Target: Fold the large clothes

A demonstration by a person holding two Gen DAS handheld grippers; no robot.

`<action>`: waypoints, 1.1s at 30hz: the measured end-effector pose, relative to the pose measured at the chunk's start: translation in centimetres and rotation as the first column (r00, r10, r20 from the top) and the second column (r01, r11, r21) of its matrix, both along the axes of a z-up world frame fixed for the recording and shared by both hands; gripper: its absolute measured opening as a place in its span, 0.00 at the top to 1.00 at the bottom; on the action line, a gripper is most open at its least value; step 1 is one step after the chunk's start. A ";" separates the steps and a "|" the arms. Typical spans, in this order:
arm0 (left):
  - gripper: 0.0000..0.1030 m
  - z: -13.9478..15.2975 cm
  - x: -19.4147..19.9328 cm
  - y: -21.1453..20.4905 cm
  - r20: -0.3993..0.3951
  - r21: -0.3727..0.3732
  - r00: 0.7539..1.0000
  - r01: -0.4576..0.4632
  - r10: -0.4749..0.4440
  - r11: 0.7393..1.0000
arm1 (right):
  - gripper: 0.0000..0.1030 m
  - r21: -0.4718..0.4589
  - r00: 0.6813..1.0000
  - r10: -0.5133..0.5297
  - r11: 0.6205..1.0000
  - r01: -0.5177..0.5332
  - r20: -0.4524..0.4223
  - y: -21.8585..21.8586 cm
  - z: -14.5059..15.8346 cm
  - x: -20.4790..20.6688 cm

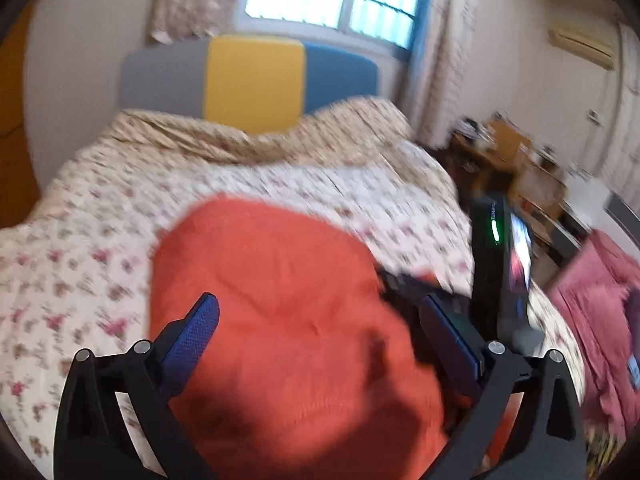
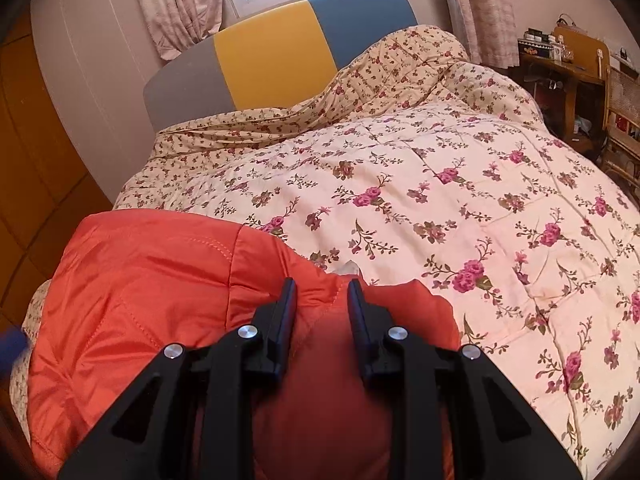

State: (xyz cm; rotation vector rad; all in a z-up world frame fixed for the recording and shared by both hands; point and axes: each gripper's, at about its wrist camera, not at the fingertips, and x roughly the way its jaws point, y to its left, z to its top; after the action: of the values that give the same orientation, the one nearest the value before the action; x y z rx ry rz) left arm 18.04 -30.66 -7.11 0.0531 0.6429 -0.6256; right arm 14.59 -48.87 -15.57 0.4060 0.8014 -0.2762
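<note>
An orange padded jacket [image 1: 288,320] lies bunched on the near part of the bed, blurred in the left wrist view. My left gripper [image 1: 318,304] hovers over it with its blue pads [image 1: 196,332] spread wide, and nothing is pressed between them. In the right wrist view the same jacket [image 2: 152,280] fills the lower left. My right gripper [image 2: 322,286] stands narrowly apart with a thick fold of the orange fabric bulging between its black fingers. The right tool's black body [image 1: 486,272] shows at the jacket's right edge.
A floral quilt [image 2: 440,200] covers the bed, heaped up near the grey, yellow and blue headboard [image 2: 272,60]. A wooden desk and chair [image 2: 580,80] stand to the right. A pink garment [image 1: 600,312] lies at the far right. Wooden panelling [image 2: 24,160] runs along the left.
</note>
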 end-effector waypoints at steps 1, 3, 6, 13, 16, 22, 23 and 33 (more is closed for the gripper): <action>0.03 0.4 0.3 -0.3 0.005 0.003 1.000 -0.015 0.015 1.000 | 0.75 -0.001 1.000 -0.001 1.000 0.001 0.002 0.0 0.0 -0.1; 0.03 0.7 1.5 -1.1 -0.005 0.025 0.998 -0.058 0.058 0.998 | 0.75 0.000 1.000 -0.004 1.000 0.004 0.007 0.1 0.1 -0.3; 0.03 -0.8 4.7 -2.5 -0.091 0.108 0.987 -0.125 0.135 0.986 | 0.75 -0.002 1.000 -0.007 1.000 0.007 0.008 0.2 0.1 -0.3; 0.03 -3.6 5.6 -2.5 -0.051 0.166 0.991 -0.111 0.121 0.980 | 0.75 -0.031 1.000 -0.001 1.000 0.001 -0.003 0.8 0.4 -0.1; 0.03 -4.7 6.3 -1.2 -0.070 0.101 0.991 -0.103 0.110 0.990 | 0.75 -0.049 1.000 0.009 0.999 -0.009 -0.016 1.4 0.5 0.3; 0.03 -6.1 7.7 -1.0 -0.095 0.076 0.990 -0.099 0.106 0.992 | 0.75 -0.059 0.998 0.015 0.998 -0.019 -0.067 1.6 -0.1 1.4; 0.03 -6.4 7.9 -1.0 -0.096 0.072 0.990 -0.101 0.108 0.992 | 0.75 -0.057 0.997 0.018 0.998 -0.022 -0.077 1.6 -0.2 1.6; 0.03 -7.4 8.4 -0.6 -0.087 0.060 0.989 -0.114 0.119 0.992 | 0.75 -0.026 0.997 0.022 0.999 -0.024 -0.069 1.2 -1.4 1.9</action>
State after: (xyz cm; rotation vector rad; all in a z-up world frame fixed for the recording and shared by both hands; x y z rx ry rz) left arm 26.40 -31.28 -14.50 0.0384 0.7453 -0.4994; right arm 16.53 -47.67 -16.95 0.3633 0.8686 -0.2801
